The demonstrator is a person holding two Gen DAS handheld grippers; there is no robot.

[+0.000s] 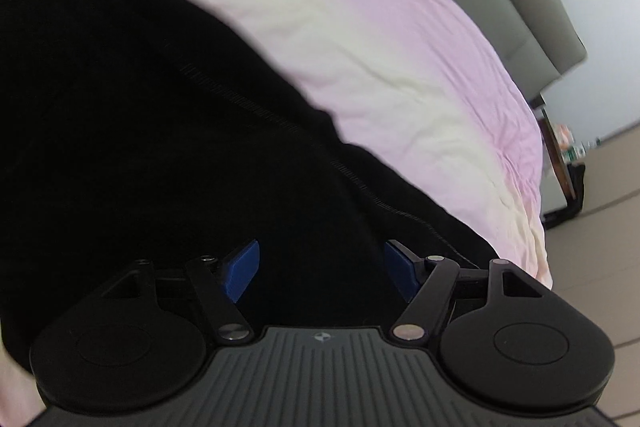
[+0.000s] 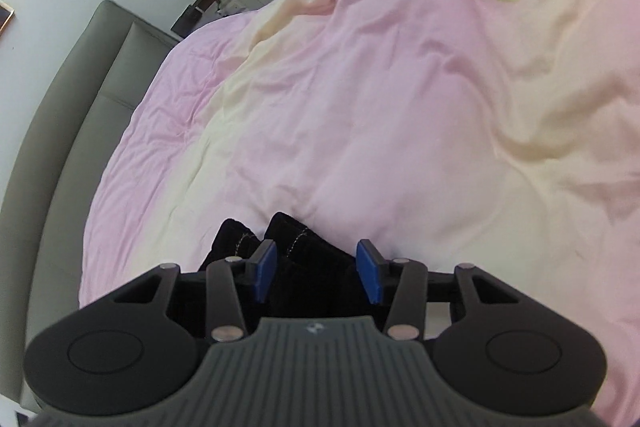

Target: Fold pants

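We see the black pants (image 2: 296,259) bunched between the right gripper's (image 2: 316,273) half-closed blue pads, which clamp them above the pink bedspread (image 2: 380,107). Our left gripper (image 1: 320,269) hangs wide open over the dark fabric, gripping nothing.

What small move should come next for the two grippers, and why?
Probably carry the right hand-held gripper, which has the bunched black pants between its pads, across the pink bedding to continue the fold. The left hand-held gripper stands open above the cloth.
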